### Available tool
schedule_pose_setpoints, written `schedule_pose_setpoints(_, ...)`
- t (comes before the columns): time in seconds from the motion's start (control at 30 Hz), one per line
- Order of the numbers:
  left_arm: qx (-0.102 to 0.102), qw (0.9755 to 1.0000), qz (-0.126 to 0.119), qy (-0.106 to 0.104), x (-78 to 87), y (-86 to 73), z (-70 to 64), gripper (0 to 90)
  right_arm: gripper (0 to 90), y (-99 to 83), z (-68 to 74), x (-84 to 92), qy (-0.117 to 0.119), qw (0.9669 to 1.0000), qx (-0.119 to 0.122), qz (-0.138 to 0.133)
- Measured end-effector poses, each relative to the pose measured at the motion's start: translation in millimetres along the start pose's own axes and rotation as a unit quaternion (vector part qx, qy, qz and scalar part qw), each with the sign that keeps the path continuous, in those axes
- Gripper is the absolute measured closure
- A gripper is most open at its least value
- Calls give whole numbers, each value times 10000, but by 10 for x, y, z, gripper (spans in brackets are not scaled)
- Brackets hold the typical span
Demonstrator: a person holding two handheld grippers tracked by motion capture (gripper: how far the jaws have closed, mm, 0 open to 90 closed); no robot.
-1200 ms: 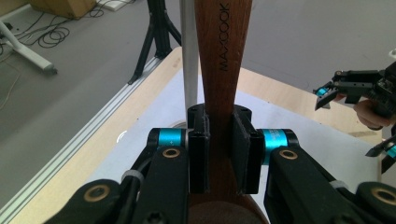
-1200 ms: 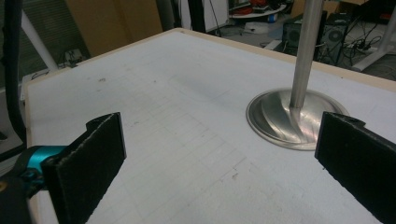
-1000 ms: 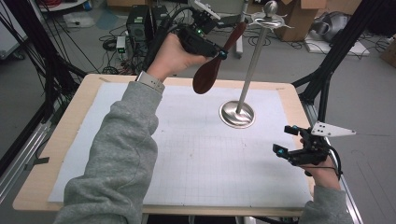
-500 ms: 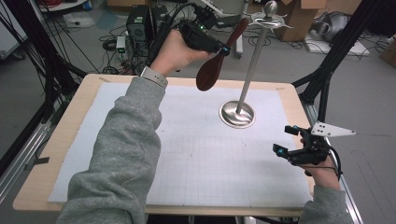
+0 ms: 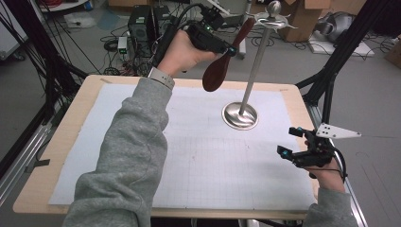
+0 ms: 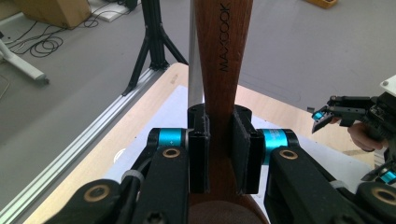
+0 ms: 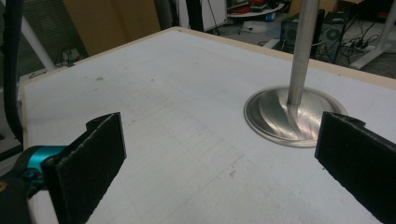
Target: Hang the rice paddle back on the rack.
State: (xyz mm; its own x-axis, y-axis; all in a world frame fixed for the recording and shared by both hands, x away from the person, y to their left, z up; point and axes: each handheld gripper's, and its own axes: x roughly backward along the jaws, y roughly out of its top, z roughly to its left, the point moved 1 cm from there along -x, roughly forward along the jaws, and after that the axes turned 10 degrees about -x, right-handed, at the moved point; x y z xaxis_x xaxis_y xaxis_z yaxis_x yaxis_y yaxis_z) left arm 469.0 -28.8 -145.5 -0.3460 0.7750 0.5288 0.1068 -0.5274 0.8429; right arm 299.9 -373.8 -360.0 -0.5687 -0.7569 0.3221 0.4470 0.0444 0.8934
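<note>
A: Where's the spoon [image 5: 219, 70] vs. the fingers?
B: Left gripper [image 5: 230, 48] clamps its handle; bowl hangs below, handle tip rises toward stand [image 5: 255, 66] hooks. Right gripper [image 5: 292, 141] open, far off, over desk [image 5: 71, 142].

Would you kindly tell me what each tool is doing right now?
Left tool: shut on the wooden spoon, held up beside the metal stand.
Right tool: open, holding nothing, low over the table.
</note>
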Motion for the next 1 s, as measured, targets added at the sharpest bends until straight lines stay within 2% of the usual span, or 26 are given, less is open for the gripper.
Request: schedule_pose_setpoints(1.0, 26, 9999, -95, 46, -205, 13, -1, 779, 4, -7, -22, 16, -6, 10000, -39, 1)
